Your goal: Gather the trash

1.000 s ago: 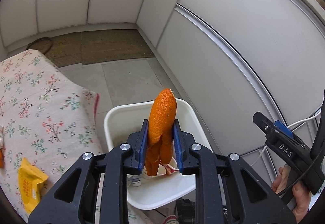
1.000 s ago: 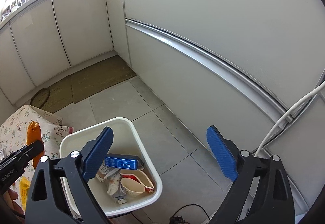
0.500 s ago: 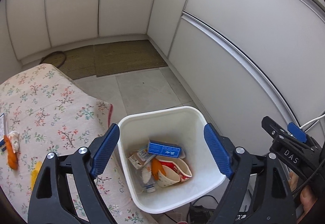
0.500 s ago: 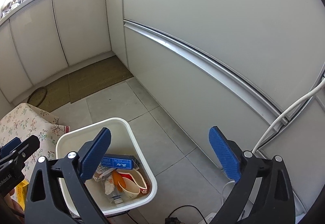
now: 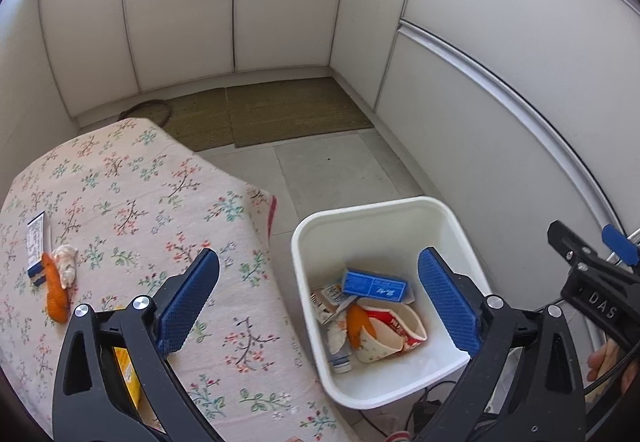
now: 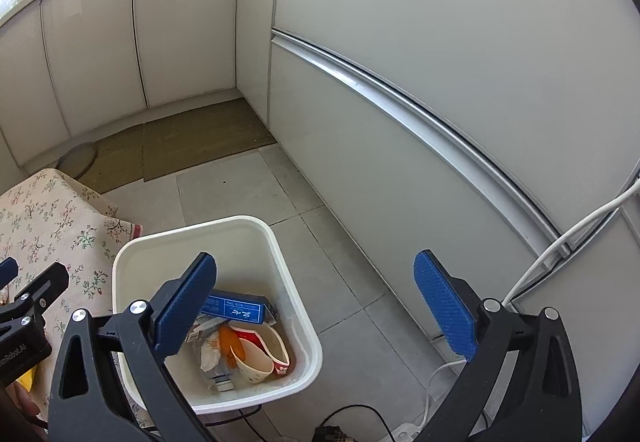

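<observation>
The white bin (image 5: pixel 376 203) stands on the floor beside the floral-cloth table (image 5: pixel 140 181). Inside lie an orange peel (image 5: pixel 358 324), a blue box (image 5: pixel 374 284), a crushed paper cup (image 5: pixel 394 330) and scraps. My left gripper (image 5: pixel 318 254) hangs above the bin's left side, its jaws opening with nothing between them. On the table remain an orange peel piece (image 5: pixel 54 294), a crumpled tissue (image 5: pixel 66 262), a blue-white wrapper (image 5: pixel 36 242) and a yellow packet (image 5: pixel 128 374). My right gripper (image 6: pixel 315 257) is open and empty over the bin (image 6: pixel 192 230), where the peel (image 6: pixel 230 342) shows.
White cabinet fronts (image 6: pixel 400 61) wall in the tiled floor at the back and right. Woven mats (image 5: pixel 296 109) lie in the far corner. A white cable (image 6: pixel 580 238) runs down the cabinet at right, and a black cord (image 6: pixel 352 412) lies on the floor near the bin.
The left gripper's jaws spread wide and let go of the orange peel, which now lies in the bin. Its view swung left, showing more of the table. The right gripper widened slightly.
</observation>
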Demonstrator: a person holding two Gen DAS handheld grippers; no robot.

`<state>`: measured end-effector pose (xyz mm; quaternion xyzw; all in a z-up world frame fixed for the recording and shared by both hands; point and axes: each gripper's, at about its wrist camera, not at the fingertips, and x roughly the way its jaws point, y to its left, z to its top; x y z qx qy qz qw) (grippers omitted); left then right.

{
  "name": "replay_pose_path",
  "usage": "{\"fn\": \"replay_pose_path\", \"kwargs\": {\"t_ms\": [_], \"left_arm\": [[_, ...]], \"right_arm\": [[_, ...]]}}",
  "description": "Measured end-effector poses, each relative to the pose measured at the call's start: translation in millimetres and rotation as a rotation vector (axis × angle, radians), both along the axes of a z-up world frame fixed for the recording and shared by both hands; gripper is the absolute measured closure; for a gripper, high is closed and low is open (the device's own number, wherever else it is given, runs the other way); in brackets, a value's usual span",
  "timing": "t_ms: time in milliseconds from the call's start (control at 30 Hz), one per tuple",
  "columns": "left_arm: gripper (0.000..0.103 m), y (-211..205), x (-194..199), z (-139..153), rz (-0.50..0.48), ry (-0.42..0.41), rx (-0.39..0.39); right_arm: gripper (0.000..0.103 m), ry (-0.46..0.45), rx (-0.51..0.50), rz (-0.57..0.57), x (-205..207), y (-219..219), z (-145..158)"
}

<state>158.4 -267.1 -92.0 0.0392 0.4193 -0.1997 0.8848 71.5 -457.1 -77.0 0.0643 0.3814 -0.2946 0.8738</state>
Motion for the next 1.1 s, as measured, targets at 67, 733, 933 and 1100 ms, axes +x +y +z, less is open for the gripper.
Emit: {"fn": "replay_pose_path", "kwargs": {"t_ms": [67,733,933,1100], "left_arm": [[0.007,9.3,0.6,-3.8,0.019,0.008,0.007],[0.007,111.0,14.6,-49.1,0.100,0.139,0.247],[0.007,136.2,23.7,-72.8,0.111,0.227,0.238],[0.021,141.8,29.4,-93.6,0.081,0.312,0.246]], "right_arm": [[0.007,0.004,0.001,0.015,-0.2,4.3,0.2],[0.007,0.051,-0.023,0.192,32.8,76.4,-2.0],[0.007,0.070,-0.007,0.230,46.1,96.4,-4.9],[0.007,0.092,-0.014,0.261,58.2,115.0,-8.5]]}}
